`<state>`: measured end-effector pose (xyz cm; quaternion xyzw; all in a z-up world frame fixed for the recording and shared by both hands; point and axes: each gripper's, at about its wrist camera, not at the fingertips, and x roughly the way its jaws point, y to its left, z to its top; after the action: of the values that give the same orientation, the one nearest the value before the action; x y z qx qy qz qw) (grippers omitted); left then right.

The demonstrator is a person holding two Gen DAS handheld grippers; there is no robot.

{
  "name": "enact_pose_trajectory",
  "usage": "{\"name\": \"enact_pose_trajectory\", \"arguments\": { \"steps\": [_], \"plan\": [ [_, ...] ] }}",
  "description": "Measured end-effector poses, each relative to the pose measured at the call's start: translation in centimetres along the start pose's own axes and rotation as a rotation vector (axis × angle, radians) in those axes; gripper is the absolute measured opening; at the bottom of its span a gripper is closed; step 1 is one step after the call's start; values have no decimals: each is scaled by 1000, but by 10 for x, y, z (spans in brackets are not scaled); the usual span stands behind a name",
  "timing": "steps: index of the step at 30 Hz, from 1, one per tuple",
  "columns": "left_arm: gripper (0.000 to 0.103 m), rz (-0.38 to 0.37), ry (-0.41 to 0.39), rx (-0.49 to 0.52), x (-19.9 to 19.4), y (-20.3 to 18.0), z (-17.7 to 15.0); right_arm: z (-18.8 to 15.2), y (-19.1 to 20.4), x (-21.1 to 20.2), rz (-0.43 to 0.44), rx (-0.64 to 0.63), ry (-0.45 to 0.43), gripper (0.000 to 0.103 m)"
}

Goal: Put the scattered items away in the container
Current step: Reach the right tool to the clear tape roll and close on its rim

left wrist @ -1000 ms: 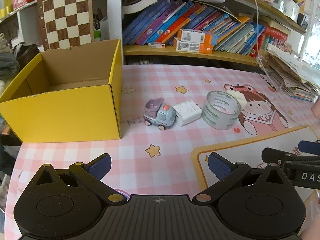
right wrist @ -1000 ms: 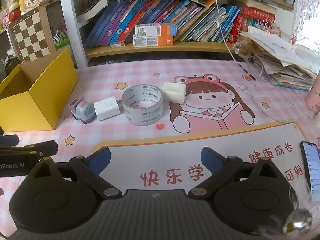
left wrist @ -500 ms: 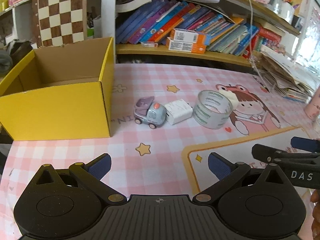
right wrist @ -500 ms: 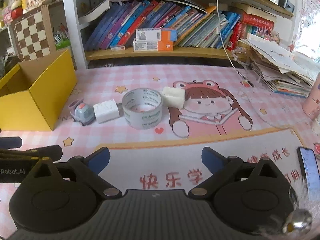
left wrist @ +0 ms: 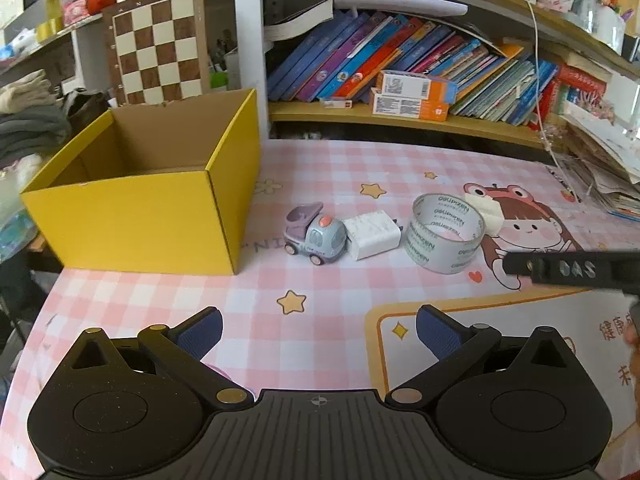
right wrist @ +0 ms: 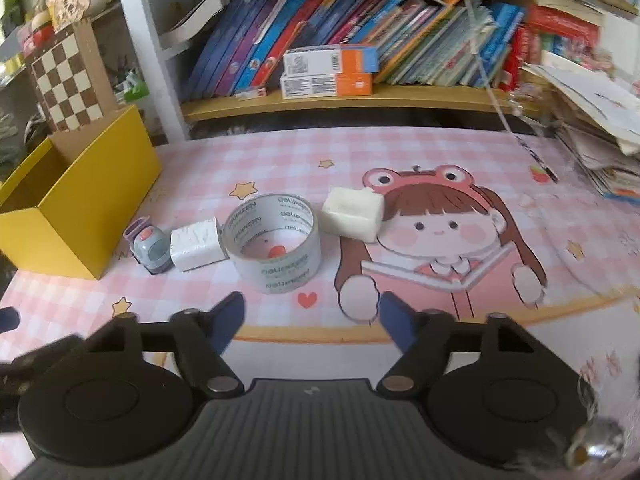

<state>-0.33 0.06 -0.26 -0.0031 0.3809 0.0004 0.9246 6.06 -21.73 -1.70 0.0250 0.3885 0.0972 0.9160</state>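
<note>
The right gripper [right wrist: 311, 322] has just been closing its jaws, which stand part-way apart with nothing between them, above the pink checked mat [right wrist: 400, 152] just short of the tape roll [right wrist: 276, 242]. The left gripper [left wrist: 318, 334] is spread wide and empty over the mat.

The tape roll lies flat on one rim with its hole facing up; the printing round its band reads "delipizen" (in the left view it looks more like "deupizen"). Behind it on the right lies a cream foam block [right wrist: 352, 216], its long side running left to right, close to the roll; I cannot tell whether they touch. On the roll's other side a white charger [left wrist: 372, 234] lies on its side with its prongs towards the roll, just beside it. Against the charger's far side stands a small toy truck [left wrist: 314, 234], on its wheels, its cab against the charger and its purple bed towards the yellow box [left wrist: 132, 224].

The yellow box stands open-topped at the mat's left end, apart from the truck; the part of its brown inside that shows holds nothing. The side of the right gripper's arm reads "DAS".
</note>
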Motion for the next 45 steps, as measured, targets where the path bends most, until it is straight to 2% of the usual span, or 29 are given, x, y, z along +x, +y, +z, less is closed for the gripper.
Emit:
{"name": "enact_pose_trajectory", "arguments": {
  "steps": [3, 15, 25, 32, 40, 45],
  "plan": [
    [103, 26, 1, -3, -3, -5, -4, 10, -4, 16, 14, -31, 5, 56],
    [103, 87, -2, 24, -9, -20, -7, 37, -8, 69, 39, -91, 38, 45],
    [103, 77, -23, 94, -2, -28, 0, 41, -11, 92, 51, -66, 92, 38],
    [103, 45, -76, 163, 8, -33, 13, 43, -5, 97, 57, -94, 111, 30],
    [103, 31, -75, 215, 24, -36, 20, 45, 2, 106, 52, -115, 135, 26],
    [103, 26, -73, 241, 36, -33, 25, 46, 1, 109, 50, -109, 135, 15]
  ]
}}
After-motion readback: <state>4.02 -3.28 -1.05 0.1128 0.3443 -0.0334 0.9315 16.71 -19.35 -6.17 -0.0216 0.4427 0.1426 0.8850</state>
